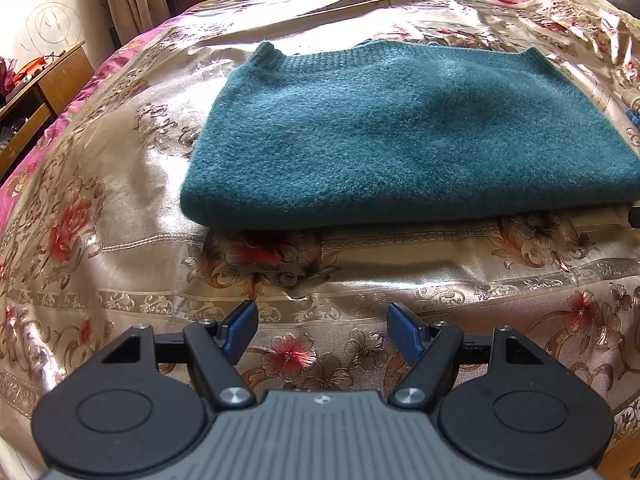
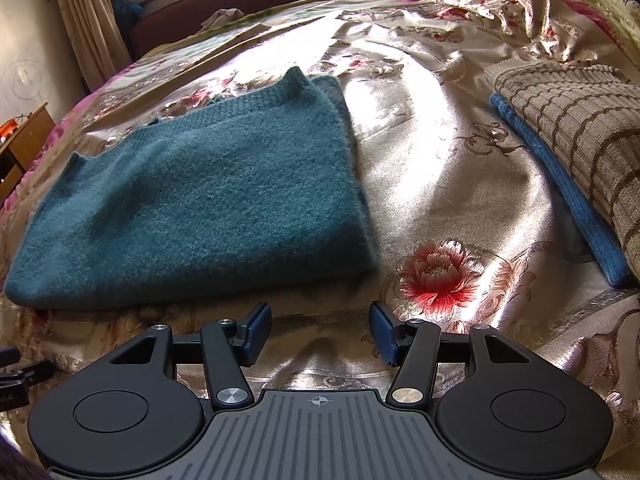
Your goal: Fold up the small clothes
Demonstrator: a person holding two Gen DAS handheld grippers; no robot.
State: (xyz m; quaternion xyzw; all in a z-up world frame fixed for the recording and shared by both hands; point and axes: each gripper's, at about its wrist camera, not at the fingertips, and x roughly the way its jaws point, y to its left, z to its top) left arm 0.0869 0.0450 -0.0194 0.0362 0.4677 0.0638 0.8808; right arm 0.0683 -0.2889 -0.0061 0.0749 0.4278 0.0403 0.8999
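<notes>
A teal fuzzy knit sweater (image 1: 400, 132) lies folded flat on the floral satin bedspread (image 1: 120, 208); it also shows in the right wrist view (image 2: 200, 196). My left gripper (image 1: 322, 320) is open and empty, low over the bedspread, a little short of the sweater's near folded edge. My right gripper (image 2: 320, 320) is open and empty, just in front of the sweater's near right corner. Neither gripper touches the sweater.
A beige checked folded garment (image 2: 580, 136) on top of a blue knit piece (image 2: 560, 188) lies at the right. A wooden cabinet (image 1: 36, 92) stands left of the bed. A dark red headboard (image 2: 240, 8) and curtains (image 2: 84, 20) are at the back.
</notes>
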